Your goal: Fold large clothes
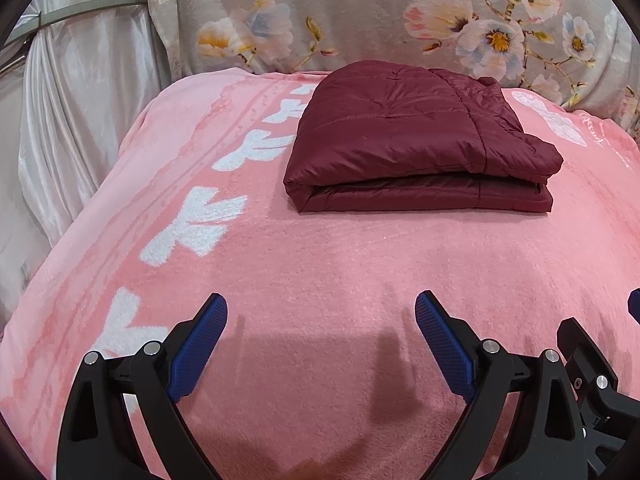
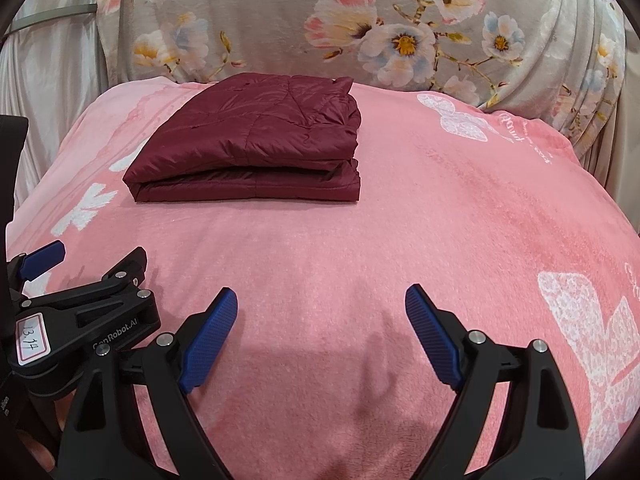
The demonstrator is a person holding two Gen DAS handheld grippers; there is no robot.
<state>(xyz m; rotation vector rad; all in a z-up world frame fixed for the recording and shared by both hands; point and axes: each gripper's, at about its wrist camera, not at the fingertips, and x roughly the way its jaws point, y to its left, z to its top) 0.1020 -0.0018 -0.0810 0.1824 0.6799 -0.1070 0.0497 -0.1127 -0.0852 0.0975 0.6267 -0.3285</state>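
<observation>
A dark red quilted jacket [image 1: 408, 136] lies folded in a neat stack on the pink blanket [image 1: 320, 260], far from both grippers. It also shows in the right wrist view [image 2: 256, 140], at the back left. My left gripper [image 1: 320, 312] is open and empty, low over the blanket near its front. My right gripper [image 2: 322, 304] is open and empty, just to the right of the left one, whose black body [image 2: 80, 312] shows at the left edge of the right wrist view.
A grey floral fabric [image 1: 360, 12] hangs upright behind the blanket. A white satin curtain [image 1: 68, 100] hangs at the left. The pink blanket [image 2: 440, 220] has white flower prints along its left and right sides.
</observation>
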